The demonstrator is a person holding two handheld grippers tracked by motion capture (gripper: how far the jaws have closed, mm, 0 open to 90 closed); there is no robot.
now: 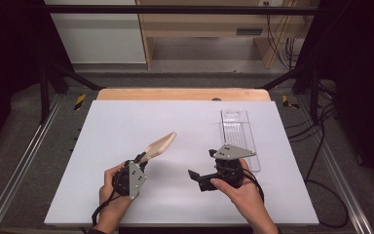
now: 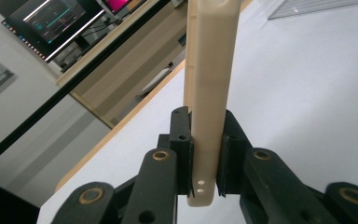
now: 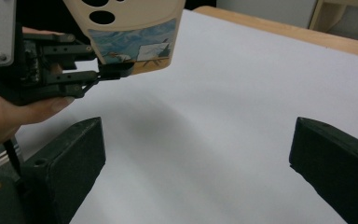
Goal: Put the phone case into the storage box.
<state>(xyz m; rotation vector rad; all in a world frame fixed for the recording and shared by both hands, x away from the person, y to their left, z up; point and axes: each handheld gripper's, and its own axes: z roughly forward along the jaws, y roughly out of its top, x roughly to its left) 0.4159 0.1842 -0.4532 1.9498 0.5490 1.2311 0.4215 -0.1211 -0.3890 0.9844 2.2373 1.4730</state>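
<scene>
L gripper (image 1: 141, 158) tilted up, gripping beige piece (image 1: 161, 145)

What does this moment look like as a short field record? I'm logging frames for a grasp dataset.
held thing: beige flat case, lifted off the white table
left tongs: shut on the beige flat case at one end
right tongs: open, nothing between the jaws
clear plastic tray: lies flat on the table, beyond the right tongs
picture label: on the case's face, by some round holes
</scene>
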